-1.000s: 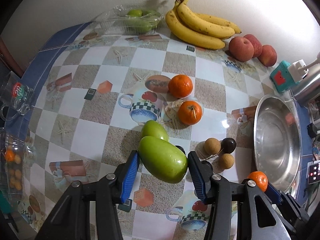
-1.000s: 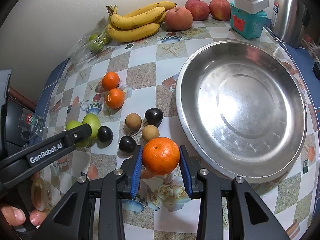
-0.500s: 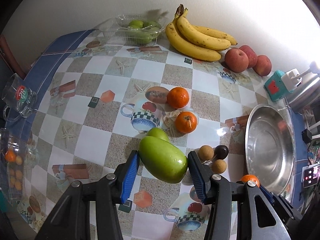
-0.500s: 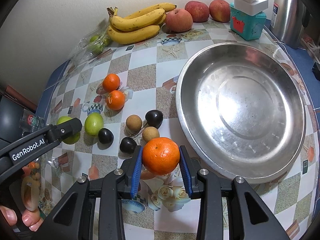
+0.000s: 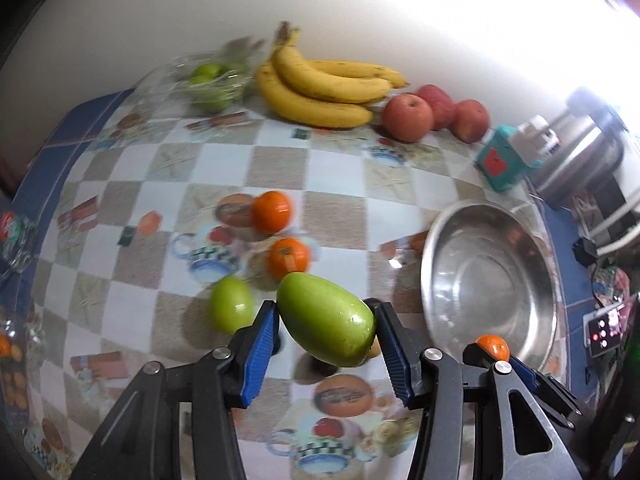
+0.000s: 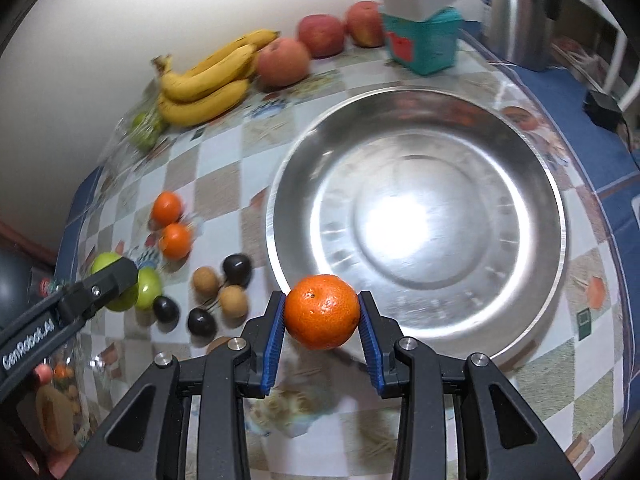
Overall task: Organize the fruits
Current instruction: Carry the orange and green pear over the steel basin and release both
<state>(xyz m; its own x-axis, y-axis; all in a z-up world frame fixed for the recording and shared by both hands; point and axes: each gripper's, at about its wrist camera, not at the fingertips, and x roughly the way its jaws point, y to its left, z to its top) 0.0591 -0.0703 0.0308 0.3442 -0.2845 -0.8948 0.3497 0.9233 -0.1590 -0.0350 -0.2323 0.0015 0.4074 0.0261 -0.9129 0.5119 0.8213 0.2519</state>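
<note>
My left gripper is shut on a large green mango and holds it above the table. A second green fruit lies on the table to its left. My right gripper is shut on an orange and holds it above the near left rim of the steel bowl. The bowl also shows in the left wrist view at the right. Two oranges lie mid-table. Small brown and dark round fruits lie left of the bowl.
Bananas, red apples and a clear box of green fruit line the back wall. A teal box with a white plug and a steel kettle stand behind the bowl. A glass mug stands at the far left edge.
Both grippers have risen and moved right toward the bowl with their fruit. The mango is clear of the second green fruit, and the orange now hangs at the bowl's rim.
</note>
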